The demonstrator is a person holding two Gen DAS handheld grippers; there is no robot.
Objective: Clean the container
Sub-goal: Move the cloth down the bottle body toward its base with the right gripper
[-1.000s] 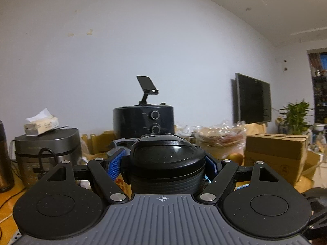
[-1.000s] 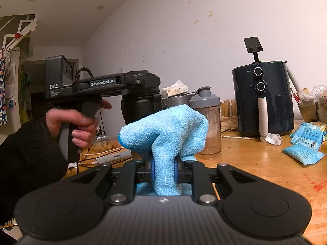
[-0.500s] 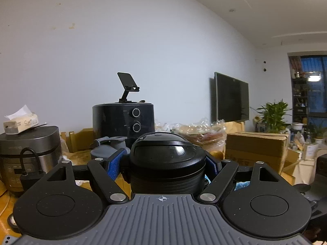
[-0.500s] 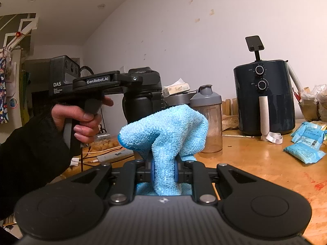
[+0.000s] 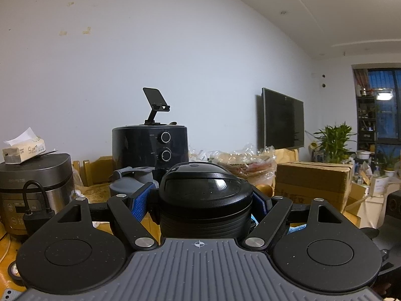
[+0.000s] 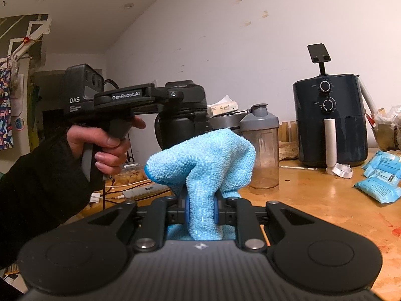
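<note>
Gripping a black container (image 5: pixel 204 200) and blue cloth (image 6: pixel 203 165), both tongs hang over the cluttered wooden table (image 6: pixel 325 200) by a white wall (image 5: pixel 175 62).

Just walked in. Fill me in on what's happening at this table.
A person is cleaning a container with two handheld claws. The left claw is clamped on a black lidded container, held up off the wooden table. The right claw pinches a bunched blue microfiber cloth. Cloth and container are apart, so no wiping at this moment. A grey-lidded shaker bottle and air fryer stand behind.
</note>
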